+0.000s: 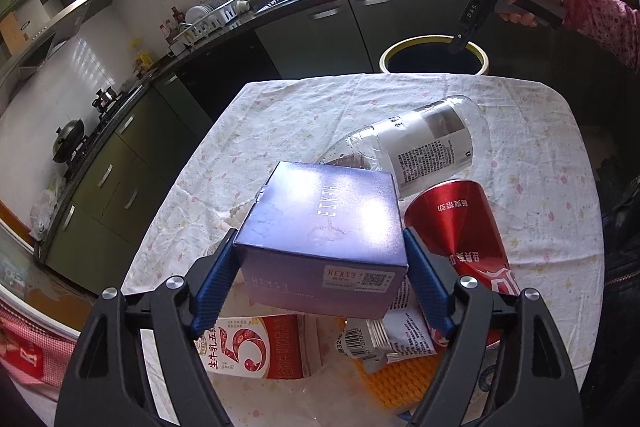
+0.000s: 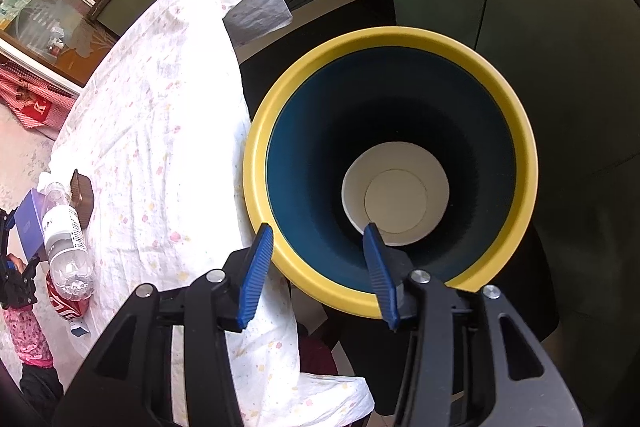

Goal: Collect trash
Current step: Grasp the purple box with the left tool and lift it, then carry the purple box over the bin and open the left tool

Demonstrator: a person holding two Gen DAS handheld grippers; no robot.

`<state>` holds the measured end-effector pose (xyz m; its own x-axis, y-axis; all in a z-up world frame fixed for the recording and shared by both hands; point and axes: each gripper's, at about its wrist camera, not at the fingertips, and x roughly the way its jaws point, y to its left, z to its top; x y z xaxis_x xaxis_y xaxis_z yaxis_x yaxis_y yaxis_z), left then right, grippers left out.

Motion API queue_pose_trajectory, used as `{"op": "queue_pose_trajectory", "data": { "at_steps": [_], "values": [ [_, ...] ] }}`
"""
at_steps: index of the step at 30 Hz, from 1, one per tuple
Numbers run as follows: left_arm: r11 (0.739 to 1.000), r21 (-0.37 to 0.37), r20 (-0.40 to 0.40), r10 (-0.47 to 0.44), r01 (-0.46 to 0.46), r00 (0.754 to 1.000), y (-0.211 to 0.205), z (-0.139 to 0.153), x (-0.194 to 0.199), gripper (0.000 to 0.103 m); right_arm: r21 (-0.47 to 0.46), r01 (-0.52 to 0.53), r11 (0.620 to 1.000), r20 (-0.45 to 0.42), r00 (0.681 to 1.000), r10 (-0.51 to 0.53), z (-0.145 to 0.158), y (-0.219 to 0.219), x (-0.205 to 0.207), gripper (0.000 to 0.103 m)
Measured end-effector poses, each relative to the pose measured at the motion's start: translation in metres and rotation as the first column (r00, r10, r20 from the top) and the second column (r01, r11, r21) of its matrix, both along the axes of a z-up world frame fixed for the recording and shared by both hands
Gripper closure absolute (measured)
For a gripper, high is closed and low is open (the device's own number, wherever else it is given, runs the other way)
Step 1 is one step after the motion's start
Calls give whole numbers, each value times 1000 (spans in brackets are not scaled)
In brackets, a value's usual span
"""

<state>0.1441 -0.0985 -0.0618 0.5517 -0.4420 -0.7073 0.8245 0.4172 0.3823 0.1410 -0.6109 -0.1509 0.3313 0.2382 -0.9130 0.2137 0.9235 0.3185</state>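
My left gripper (image 1: 320, 259) is shut on a purple-blue cardboard box (image 1: 324, 227) and holds it above the table. Under and beside it lie a clear plastic bottle (image 1: 416, 143), a crushed red can (image 1: 460, 231), a red-and-white milk carton (image 1: 256, 351) and a white wrapper (image 1: 384, 335). My right gripper (image 2: 320, 247) is open and empty, hanging over the yellow-rimmed trash bin (image 2: 520, 131); it also shows in the left wrist view (image 1: 460, 43). A white paper cup (image 2: 396, 195) lies at the bin's bottom. The box (image 2: 30, 223) and bottle (image 2: 64, 239) show far left.
The table wears a white flowered cloth (image 1: 532, 163). The bin (image 1: 434, 41) stands on the floor just past the table's far edge. Green kitchen cabinets (image 1: 312, 27) and a counter with a sink run behind. An orange mat (image 1: 400, 383) lies under the wrapper.
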Motion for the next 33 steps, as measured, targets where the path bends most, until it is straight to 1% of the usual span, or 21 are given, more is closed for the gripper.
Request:
{"op": "queue_pose_trajectory", "data": {
  "at_steps": [5, 11, 16, 20, 23, 26, 28, 33],
  "values": [
    [999, 41, 36, -26, 24, 999, -9, -2, -7, 25, 10, -9, 1000, 0, 1000, 9, -5, 4, 0, 57],
    [998, 54, 29, -24, 23, 999, -12, -3, -3, 25, 25, -12, 1000, 4, 1000, 12, -9, 3, -2, 57],
    [1000, 10, -21, -8, 8, 1000, -5, 9, 2, 26, 34, -7, 999, 24, 1000, 6, -6, -1, -6, 57],
    [1000, -17, -1, 5, -5, 1000, -3, 27, -3, 27, 49, -2, 999, 51, 999, 0, -2, -4, -13, 57],
    [998, -54, 5, 13, -13, 1000, -6, 48, -8, 27, 53, 4, 999, 76, 997, -8, 3, -8, -22, 57],
    [997, -75, 1, 16, -16, 1000, -25, 67, -12, 27, 43, 22, 999, 114, 993, -27, 11, -13, -36, 57],
    [997, -82, -11, 2, -3, 1000, -49, 76, -12, 27, 36, 41, 999, 139, 989, -46, 17, -20, -47, 57],
    [992, -100, -109, -85, 74, 990, -137, 87, -2, 27, 28, 92, 995, 174, 980, -96, 26, -46, -80, 57]
  ]
}}
